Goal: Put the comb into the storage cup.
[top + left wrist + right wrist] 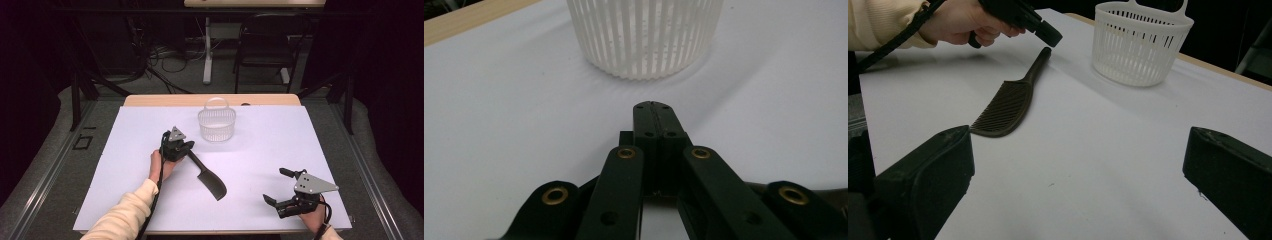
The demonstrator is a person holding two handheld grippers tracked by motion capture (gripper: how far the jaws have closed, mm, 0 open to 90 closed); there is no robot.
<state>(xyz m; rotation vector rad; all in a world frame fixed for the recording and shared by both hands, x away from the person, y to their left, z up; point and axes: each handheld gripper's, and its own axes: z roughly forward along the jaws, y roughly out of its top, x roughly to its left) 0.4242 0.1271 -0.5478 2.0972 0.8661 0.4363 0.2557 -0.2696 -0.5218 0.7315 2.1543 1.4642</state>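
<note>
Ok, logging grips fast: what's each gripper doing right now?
Left gripper: closed, empty, just above the comb's handle end.
Right gripper: open, empty.

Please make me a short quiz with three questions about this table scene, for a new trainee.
1. True or false: the left claw grips the black comb.
2. The right claw is: A open, B shut on the comb, C inside the basket.
3. Which white thing stands beyond the comb?
Key: 1 false, its jaws are shut on nothing; 2 A; 3 the white basket.
</note>
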